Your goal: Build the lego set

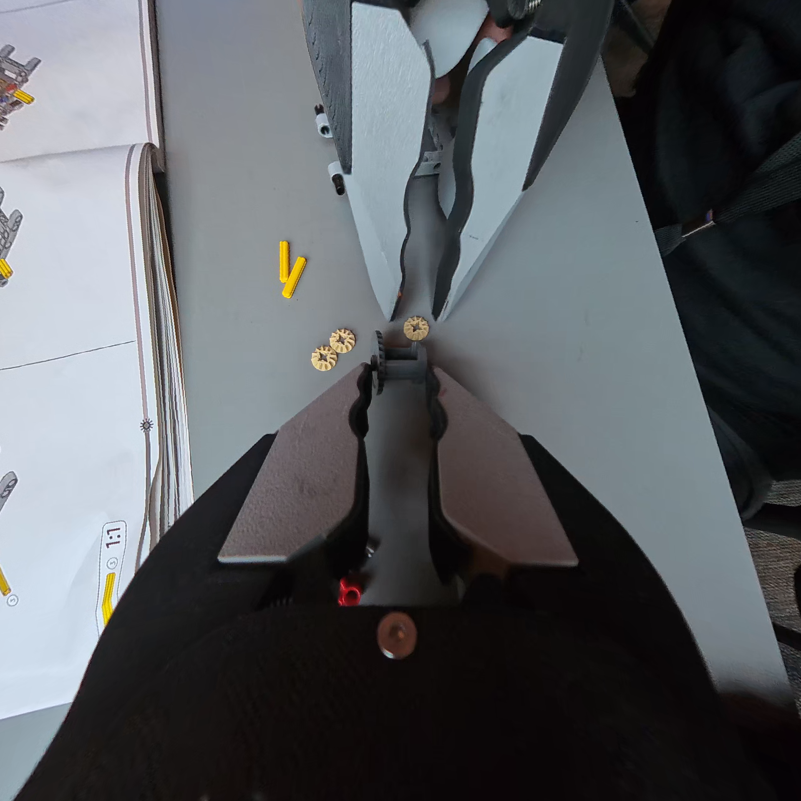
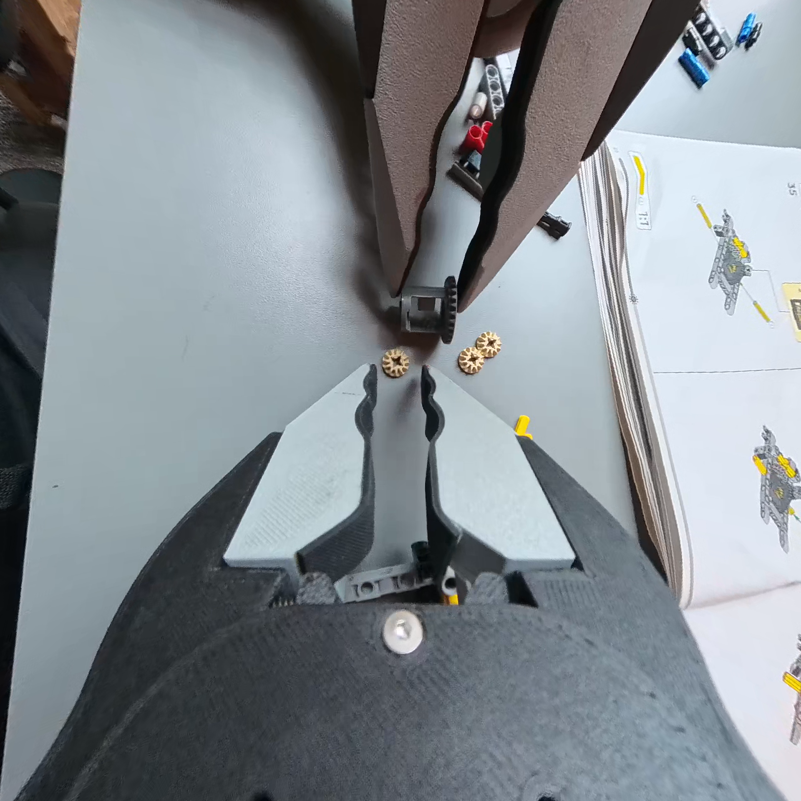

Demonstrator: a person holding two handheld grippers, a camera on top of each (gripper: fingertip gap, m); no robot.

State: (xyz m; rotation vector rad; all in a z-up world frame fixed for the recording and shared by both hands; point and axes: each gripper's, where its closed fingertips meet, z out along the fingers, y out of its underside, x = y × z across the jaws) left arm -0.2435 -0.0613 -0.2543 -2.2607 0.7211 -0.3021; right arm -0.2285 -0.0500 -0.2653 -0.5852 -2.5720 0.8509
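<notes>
A dark grey housing [image 1: 401,368] with a black gear ring on 1 end is pinched between the fingertips of the left gripper [image 1: 399,377], low over the grey tabletop [image 1: 242,195]. The brown fingers [image 1: 312,468] are closed onto its 2 ends, the gear end against the left finger.

The right gripper [image 2: 398,375] faces it from the opposite side, its pale grey fingers [image 2: 312,472] spread a little and nothing held between them. 1 tan gear [image 2: 395,363] lies flat on the tabletop just beyond its tips, nearer its left finger and just beside the housing [image 2: 422,313]. 2 more tan gears [image 2: 480,352] lie touching each other to the right of the tips, toward the booklet.

2 yellow axles [image 1: 291,269] are seen lying together between the gears and the open instruction booklet [image 1: 73,303], which lies along 1 tabletop edge. Red [image 2: 476,135], blue [image 2: 693,65] and grey loose parts lie further off behind the left gripper
</notes>
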